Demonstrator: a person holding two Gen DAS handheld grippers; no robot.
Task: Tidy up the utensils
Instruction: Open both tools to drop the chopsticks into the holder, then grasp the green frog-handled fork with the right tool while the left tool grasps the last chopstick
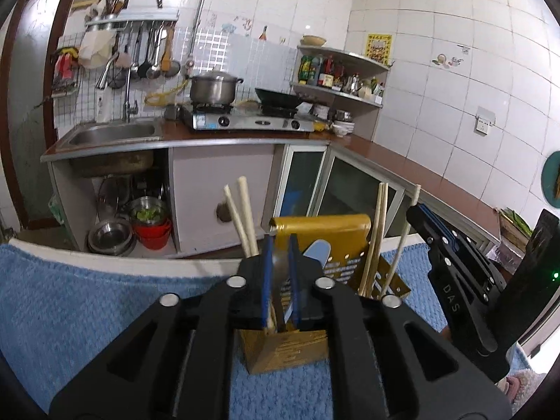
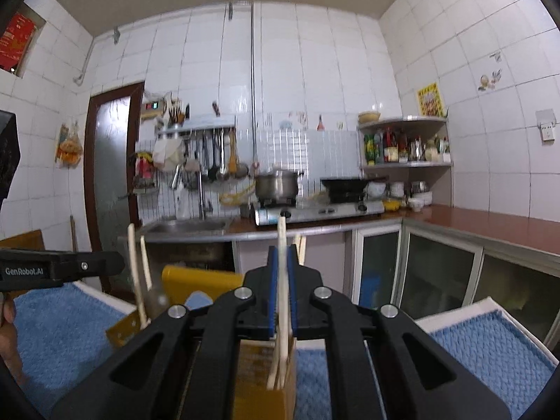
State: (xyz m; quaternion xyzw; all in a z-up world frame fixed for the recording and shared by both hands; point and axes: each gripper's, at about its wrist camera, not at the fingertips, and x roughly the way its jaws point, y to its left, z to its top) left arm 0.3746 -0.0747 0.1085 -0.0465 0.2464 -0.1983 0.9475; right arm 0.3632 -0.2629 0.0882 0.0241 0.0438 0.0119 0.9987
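A golden utensil holder (image 1: 290, 350) stands on a blue mat (image 1: 87, 297), with pale chopsticks (image 1: 241, 217) and a light blue spoon (image 1: 318, 252) upright in it. My left gripper (image 1: 280, 273) hovers over it with its jaws a narrow way apart. A metal spoon (image 2: 156, 301) shows in that gap, and its bowl sits past the left gripper (image 2: 119, 264). My right gripper (image 2: 282, 280) is shut on one chopstick (image 2: 281, 245), whose lower end reaches into the holder (image 2: 203, 280). The right gripper (image 1: 414, 210) is at the holder's right side.
Beyond the mat (image 2: 472, 350) runs an L-shaped kitchen counter (image 1: 402, 161) with a sink (image 1: 112, 133), a stove with a steel pot (image 1: 213, 87) and a wok, and a corner shelf of bottles. Bowls sit in the open cupboard under the sink. A hand (image 2: 7, 332) shows at the left edge.
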